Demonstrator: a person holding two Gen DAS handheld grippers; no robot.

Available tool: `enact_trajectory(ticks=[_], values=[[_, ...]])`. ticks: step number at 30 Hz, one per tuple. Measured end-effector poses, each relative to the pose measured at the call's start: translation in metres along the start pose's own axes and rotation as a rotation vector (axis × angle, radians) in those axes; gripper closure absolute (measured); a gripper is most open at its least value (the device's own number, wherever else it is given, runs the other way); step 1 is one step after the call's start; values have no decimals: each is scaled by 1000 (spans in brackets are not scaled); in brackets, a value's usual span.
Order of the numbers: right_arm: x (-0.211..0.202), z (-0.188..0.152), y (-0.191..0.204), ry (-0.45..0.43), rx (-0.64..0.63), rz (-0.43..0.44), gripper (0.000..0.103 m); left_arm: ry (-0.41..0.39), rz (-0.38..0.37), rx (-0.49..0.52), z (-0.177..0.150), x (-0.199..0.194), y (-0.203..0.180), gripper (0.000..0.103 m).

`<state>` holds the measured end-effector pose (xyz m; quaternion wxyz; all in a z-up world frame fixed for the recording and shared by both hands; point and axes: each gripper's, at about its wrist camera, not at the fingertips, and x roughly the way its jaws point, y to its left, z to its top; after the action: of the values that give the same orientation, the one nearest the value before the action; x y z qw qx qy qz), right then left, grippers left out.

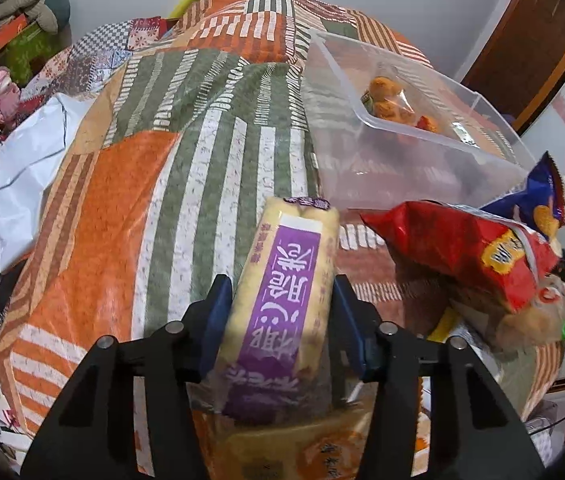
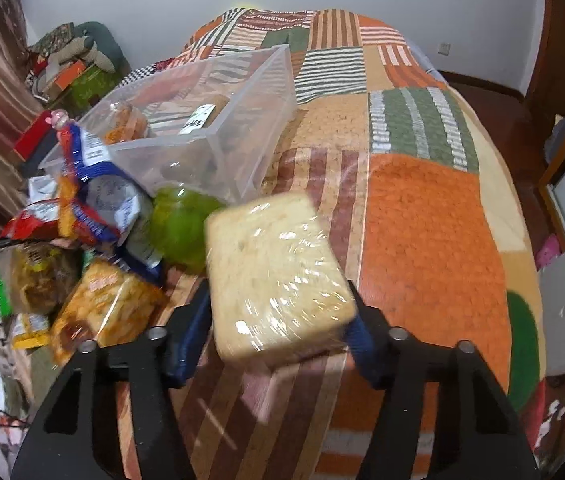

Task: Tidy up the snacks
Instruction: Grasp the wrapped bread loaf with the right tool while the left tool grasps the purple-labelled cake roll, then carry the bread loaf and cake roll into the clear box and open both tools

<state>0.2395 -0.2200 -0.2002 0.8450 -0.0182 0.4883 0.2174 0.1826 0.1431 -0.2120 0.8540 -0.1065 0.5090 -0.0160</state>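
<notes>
Between the blue pads of the left gripper (image 1: 280, 322) sits a long pale-yellow snack pack with a purple label (image 1: 282, 296), both pads pressed on its sides, gripped across its narrow width so it points ahead toward the clear plastic storage bin (image 1: 422, 136) on the patchwork bedspread (image 1: 122, 208). Over on the other side, the right gripper (image 2: 278, 334) is clamped on a square loaf of sliced bread in clear wrap (image 2: 278, 276), lifted clear of the quilt. One bag of orange snacks (image 1: 388, 98) is in the bin, while a red crisp bag (image 1: 470, 252) and other packets lie heaped just beside it, so I'd judge both loads are bound for that bin
</notes>
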Motion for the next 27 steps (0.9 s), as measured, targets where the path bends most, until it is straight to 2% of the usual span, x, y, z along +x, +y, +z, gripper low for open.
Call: enact_trajectory(ticks=[3, 7, 12, 16, 22, 27], values=[[-6, -9, 7, 4, -11, 8, 51, 5, -18, -6, -2, -3, -2, 55], [-10, -16, 13, 11, -35, 14, 48, 6, -3, 17, -4, -1, -7, 54], [-9, -8, 6, -1, 3, 45, 48, 3, 4, 17, 2, 7, -7, 52], [-2, 1, 13, -10, -11, 26, 48, -11, 10, 13, 4, 11, -7, 52], [-2, -1, 14, -30, -6, 15, 51, -35, 29, 9, -1, 6, -7, 58], [-11, -3, 11, -58, 11, 17, 51, -63, 51, -7, -2, -4, -4, 58]])
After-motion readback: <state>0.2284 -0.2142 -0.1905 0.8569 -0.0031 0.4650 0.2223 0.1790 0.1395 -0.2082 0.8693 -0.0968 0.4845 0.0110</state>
